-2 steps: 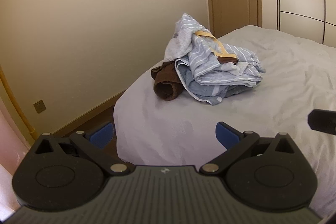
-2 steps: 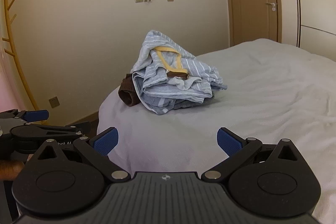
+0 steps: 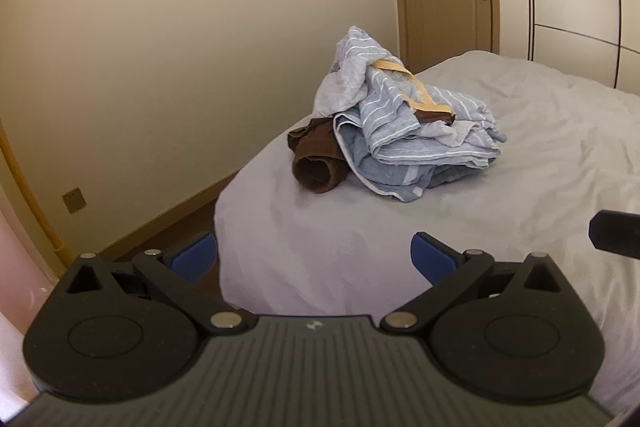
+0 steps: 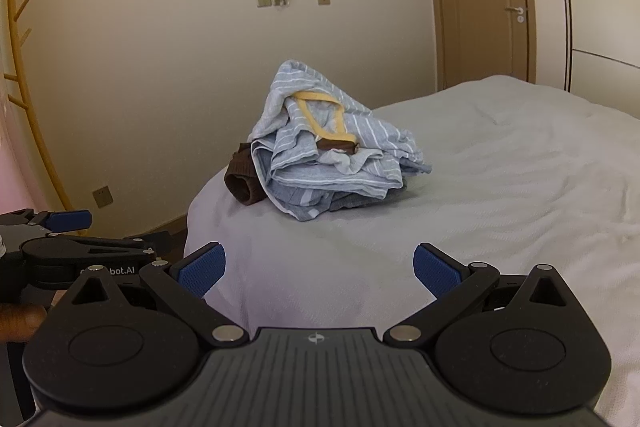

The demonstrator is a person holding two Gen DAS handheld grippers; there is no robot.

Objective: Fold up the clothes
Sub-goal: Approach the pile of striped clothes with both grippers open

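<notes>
A white-sheeted bed (image 3: 520,163) fills the room's right side. Near its left corner a rumpled pile of clothes (image 3: 412,131) is heaped — light-blue striped fabric on top, a yellow strap (image 3: 416,91) looped across it, a brown knit garment (image 3: 316,163) tucked beneath at the left. The left gripper (image 3: 314,257) and right gripper (image 4: 320,269) are held well short of the pile, jaws spread wide and empty.

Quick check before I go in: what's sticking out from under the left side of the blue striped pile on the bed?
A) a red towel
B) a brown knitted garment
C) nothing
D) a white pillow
B: a brown knitted garment pokes out beneath the left edge of the blue striped clothes near the corner of the bed.
</notes>
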